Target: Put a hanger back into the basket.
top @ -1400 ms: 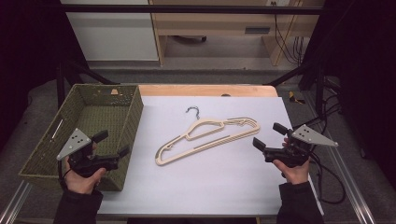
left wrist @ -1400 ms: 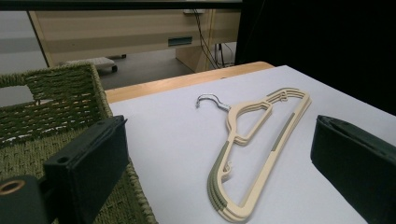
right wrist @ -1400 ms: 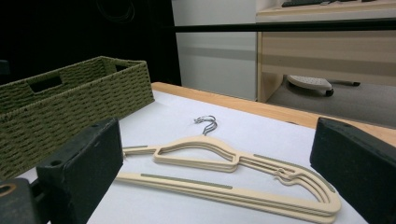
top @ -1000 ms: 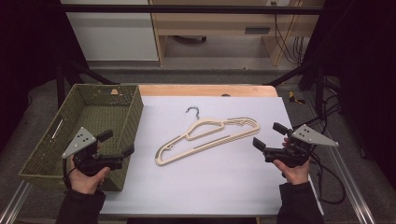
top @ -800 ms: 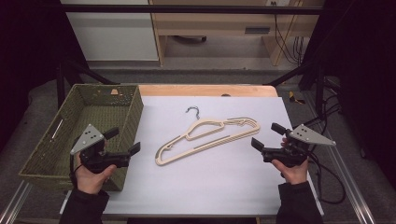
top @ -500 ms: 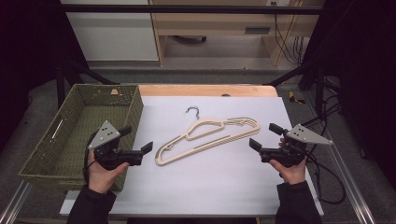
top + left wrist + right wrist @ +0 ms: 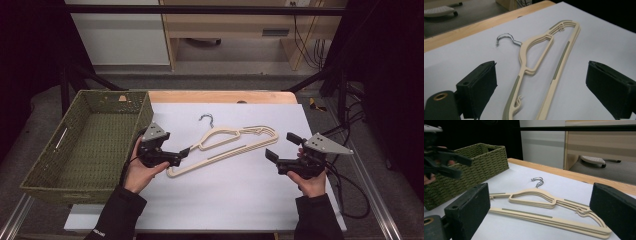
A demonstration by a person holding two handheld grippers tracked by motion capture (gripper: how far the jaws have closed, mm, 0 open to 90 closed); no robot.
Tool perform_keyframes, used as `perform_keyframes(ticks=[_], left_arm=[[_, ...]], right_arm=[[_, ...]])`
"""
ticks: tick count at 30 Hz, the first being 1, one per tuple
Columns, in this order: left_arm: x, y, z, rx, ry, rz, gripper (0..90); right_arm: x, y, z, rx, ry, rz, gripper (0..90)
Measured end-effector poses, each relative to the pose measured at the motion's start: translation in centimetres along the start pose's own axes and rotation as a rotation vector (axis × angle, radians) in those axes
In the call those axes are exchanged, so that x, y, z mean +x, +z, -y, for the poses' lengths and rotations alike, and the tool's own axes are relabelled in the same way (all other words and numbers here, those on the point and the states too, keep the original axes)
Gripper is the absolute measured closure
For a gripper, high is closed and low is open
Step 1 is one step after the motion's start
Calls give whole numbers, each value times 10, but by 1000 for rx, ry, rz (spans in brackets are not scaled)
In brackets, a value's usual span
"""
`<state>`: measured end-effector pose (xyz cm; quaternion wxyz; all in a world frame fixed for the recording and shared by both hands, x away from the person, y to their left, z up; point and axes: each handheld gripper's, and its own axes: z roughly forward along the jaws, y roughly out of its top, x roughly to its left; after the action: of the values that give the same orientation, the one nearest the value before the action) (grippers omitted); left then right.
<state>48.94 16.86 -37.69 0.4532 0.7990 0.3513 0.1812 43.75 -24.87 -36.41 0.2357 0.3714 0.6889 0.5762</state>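
Your left gripper (image 7: 541, 92) has its jaws spread wide, just easing inward, straddling the near end of the cream hanger (image 7: 544, 62) without touching it. The left gripper view shows grey-green grip strips on the hanger's arm and bar; the high view places that gripper (image 7: 177, 157) at the hanger's (image 7: 225, 145) lower-left end, beside the green woven basket (image 7: 80, 145). Your right gripper (image 7: 280, 150) is open and holds nothing, near the hanger's opposite end. The right gripper view shows stacked cream hangers flat on the white table (image 7: 524, 227).
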Motion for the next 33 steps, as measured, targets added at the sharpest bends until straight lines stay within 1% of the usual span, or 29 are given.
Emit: perform_keyframes(ticks=[1, 2, 4, 5, 6, 7, 9, 10, 11, 12, 13, 14, 15, 16, 17, 18, 19, 20, 21, 22, 23, 24, 25, 26, 27, 28, 29, 30, 33], left_arm=[[0, 0, 0, 0, 0, 0, 103], [1, 11, 0, 23, 1, -2, 110], [3, 22, 1, 48, -1, -3, 123], [3, 22, 1, 48, -1, -3, 130], [6, 31, 2, 71, 2, -6, 142], [7, 35, 3, 79, 0, -4, 154], [8, 39, 4, 85, 0, -4, 189], [10, 46, 5, 106, 3, -7, 206], [10, 46, 5, 106, 3, -7, 216], [10, 52, 7, 123, 7, -3, 232], [10, 52, 7, 123, 7, -3, 247], [12, 59, 8, 141, 9, -3, 257], [12, 59, 8, 141, 9, -3, 269], [14, 66, 11, 155, -1, -3, 285], [14, 66, 11, 155, -1, -3, 297], [18, 73, 14, 176, -8, -3, 318], [18, 73, 14, 176, -8, -3, 336], [22, 79, 17, 192, -21, -6, 353], [22, 79, 17, 192, -21, -6, 369], [25, 85, 21, 215, -29, -8, 394], [25, 85, 21, 215, -29, -8, 406], [28, 91, 24, 233, -30, -10, 426], [28, 91, 24, 233, -30, -10, 443], [30, 96, 27, 253, -21, -16, 458], [30, 96, 27, 253, -21, -16, 474], [32, 100, 29, 275, -8, -17, 490], [33, 101, 31, 284, 1, -20, 499], [33, 103, 32, 287, 11, -35, 509], [34, 106, 34, 301, 17, -45, 559]], right_arm=[[0, 0, 0, 0, 0, 0, 35], [-1, 0, 0, 4, -4, 0, 35], [-1, 0, 1, 4, 0, 2, 35], [-1, 0, 1, 4, 0, 2, 35], [-1, 1, 1, 7, -1, 2, 35], [-1, 1, 1, 6, -1, 1, 35], [-1, 1, 1, 7, -2, 1, 36], [-1, 1, 1, 6, -2, -1, 36], [-1, 1, 1, 6, -2, -1, 36], [-1, 2, 1, 4, 0, -1, 36], [-1, 2, 1, 4, 0, -1, 36], [-2, 2, 2, 4, 0, -2, 37], [-2, 2, 2, 4, 0, -2, 37], [-2, 2, 2, 11, 1, 0, 37], [-2, 2, 2, 11, 1, 0, 37], [-1, 3, 2, 12, 0, -2, 38], [-1, 3, 2, 12, 0, -2, 38], [-1, 4, 2, 12, -2, -5, 38], [-1, 4, 2, 12, -2, -5, 38], [-2, 4, 3, 16, -5, -6, 39], [-2, 4, 3, 16, -6, -6, 39], [-2, 4, 3, 16, -6, -8, 39], [-1, 4, 3, 14, -4, -8, 39], [-1, 4, 3, 17, -1, -7, 39], [-1, 4, 3, 17, -1, -7, 39], [-1, 4, 3, 24, -4, -11, 39], [-1, 5, 3, 20, -2, -10, 39], [-1, 5, 3, 21, -4, -11, 39], [0, 6, 3, 26, -4, -9, 39]])
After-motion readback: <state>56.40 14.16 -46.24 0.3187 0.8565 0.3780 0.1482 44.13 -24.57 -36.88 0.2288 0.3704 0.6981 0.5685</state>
